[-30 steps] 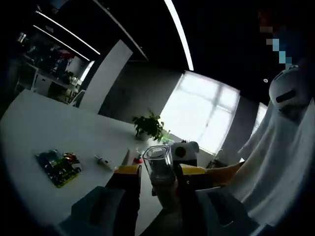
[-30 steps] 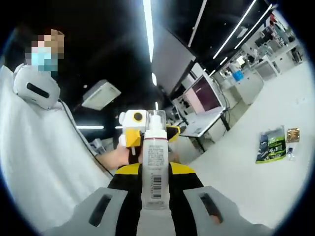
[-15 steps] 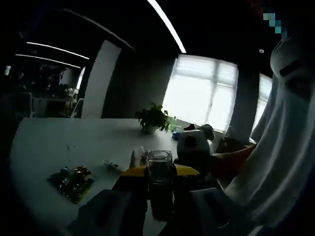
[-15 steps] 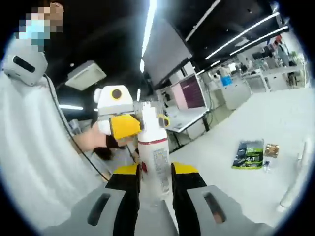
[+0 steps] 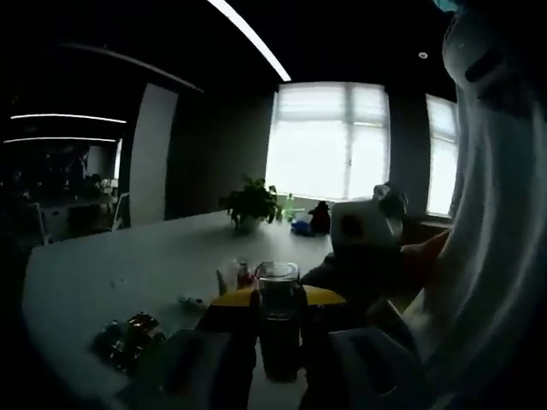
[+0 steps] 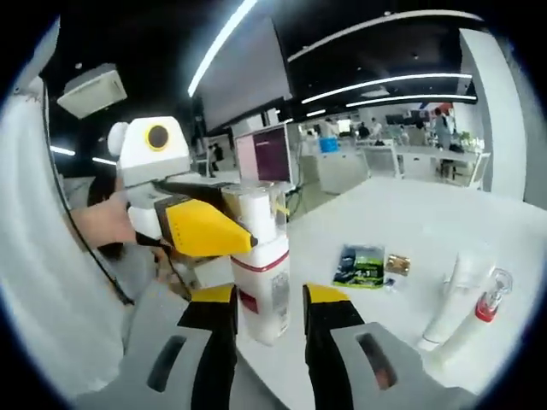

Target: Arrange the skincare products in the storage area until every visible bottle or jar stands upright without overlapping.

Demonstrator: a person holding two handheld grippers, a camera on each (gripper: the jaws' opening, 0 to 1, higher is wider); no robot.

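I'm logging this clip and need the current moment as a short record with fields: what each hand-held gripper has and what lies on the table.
left hand-held gripper: shut on the bottle's clear cap
right hand-held gripper: shut on the white bottle
bottle state: held above the white table, both grippers on it
on table: green packet, two white tubes lying down
background: potted plant, window
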